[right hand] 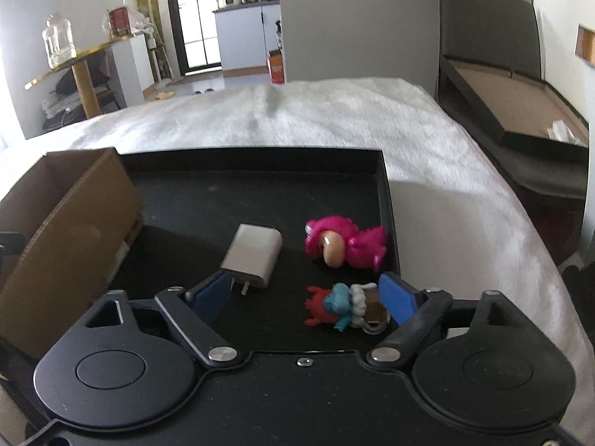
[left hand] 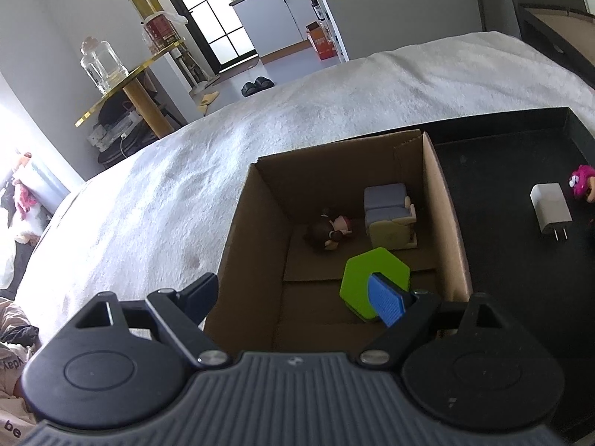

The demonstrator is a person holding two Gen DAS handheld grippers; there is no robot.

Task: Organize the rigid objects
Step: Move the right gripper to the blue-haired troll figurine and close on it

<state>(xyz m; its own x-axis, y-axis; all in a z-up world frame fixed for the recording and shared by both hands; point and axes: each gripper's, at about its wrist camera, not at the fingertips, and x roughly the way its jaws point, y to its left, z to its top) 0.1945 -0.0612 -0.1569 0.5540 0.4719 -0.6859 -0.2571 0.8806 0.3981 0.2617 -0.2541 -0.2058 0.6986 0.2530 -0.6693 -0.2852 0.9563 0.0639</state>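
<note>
On a white fleece blanket [left hand: 297, 119], the left gripper [left hand: 297, 293] hangs spread wide over a cardboard box [left hand: 256, 230] holding a green hexagon [left hand: 366, 271], a doll [left hand: 329, 232] and a toy armchair [left hand: 390, 215]. Beside it, the right gripper [right hand: 303, 297], also spread, brackets a red-and-blue figure [right hand: 334, 308] on the black tray [right hand: 253, 156], near a white charger [right hand: 253, 256] and pink toy [right hand: 346, 247].

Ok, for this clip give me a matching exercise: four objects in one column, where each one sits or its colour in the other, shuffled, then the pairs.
Objects:
1. hexagonal piece
2. charger
3. doll
4. plush-style figure

Descriptions:
A. white, on the black tray
B. pink, on the black tray
C. green, in the cardboard box
D. brown-haired, lying in the cardboard box

Pairs: 1-C, 2-A, 3-D, 4-B
</note>
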